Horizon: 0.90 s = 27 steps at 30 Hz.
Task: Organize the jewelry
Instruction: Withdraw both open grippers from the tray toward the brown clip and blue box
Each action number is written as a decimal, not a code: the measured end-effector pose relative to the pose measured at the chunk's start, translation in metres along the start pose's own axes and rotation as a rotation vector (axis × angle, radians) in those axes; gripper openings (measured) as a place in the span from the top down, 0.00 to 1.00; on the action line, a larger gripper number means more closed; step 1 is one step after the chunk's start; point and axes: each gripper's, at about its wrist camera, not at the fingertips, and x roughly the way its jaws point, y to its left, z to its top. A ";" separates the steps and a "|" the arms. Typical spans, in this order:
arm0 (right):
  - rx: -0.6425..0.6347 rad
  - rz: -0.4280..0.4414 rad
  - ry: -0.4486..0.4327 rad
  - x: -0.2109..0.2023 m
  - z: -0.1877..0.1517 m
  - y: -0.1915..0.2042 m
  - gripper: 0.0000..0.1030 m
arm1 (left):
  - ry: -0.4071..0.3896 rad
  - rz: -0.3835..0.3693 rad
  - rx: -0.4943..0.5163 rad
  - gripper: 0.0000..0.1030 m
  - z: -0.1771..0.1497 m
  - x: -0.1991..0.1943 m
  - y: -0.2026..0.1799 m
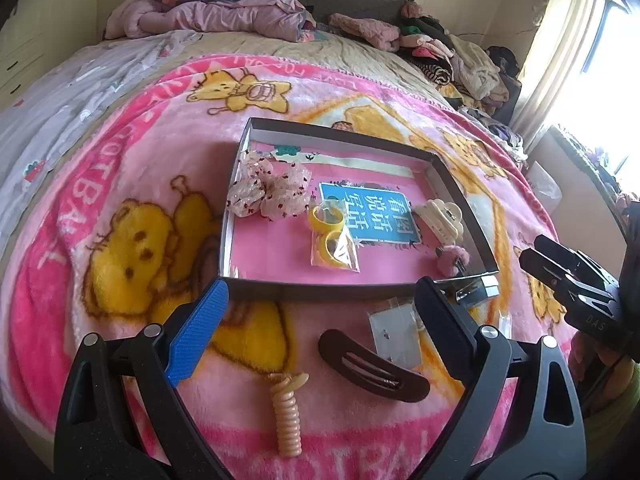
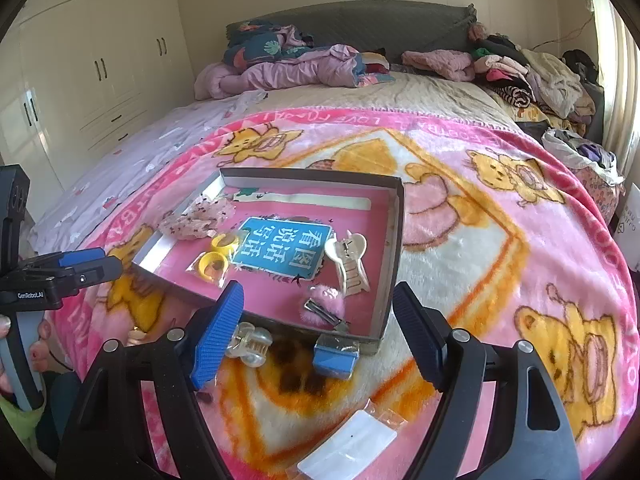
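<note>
A shallow grey box (image 1: 340, 138) with a pink floor lies on the blanket. In it are a pink scrunchie (image 1: 268, 190), bagged yellow rings (image 1: 332, 236), a cream claw clip (image 1: 440, 220) and a pink fuzzy clip (image 1: 452, 258). My left gripper (image 1: 320, 292) hangs open and empty before the box's near wall, above a brown hair clip (image 1: 372, 366), a beige spiral tie (image 1: 286, 412) and a clear packet (image 1: 394, 330). My right gripper (image 2: 318, 292) is open and empty at the box's near corner (image 2: 380, 336), over a clear claw clip (image 2: 250, 344), a small blue piece (image 2: 336, 356) and a white barrette (image 2: 348, 446).
All of this rests on a pink cartoon-bear blanket (image 2: 500, 240) spread over a bed. Piled clothes and bedding (image 2: 300, 64) lie along the headboard and the far right. White wardrobes (image 2: 100, 60) stand on the left, a bright window (image 1: 600, 60) on the right.
</note>
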 end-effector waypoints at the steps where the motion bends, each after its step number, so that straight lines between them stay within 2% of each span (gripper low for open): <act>1: -0.001 0.000 -0.001 -0.001 -0.001 0.001 0.28 | -0.001 0.001 0.000 0.17 -0.001 -0.001 0.000; 27: -0.020 0.018 0.002 -0.020 -0.036 0.012 0.28 | 0.017 0.011 0.030 0.17 -0.044 -0.009 -0.018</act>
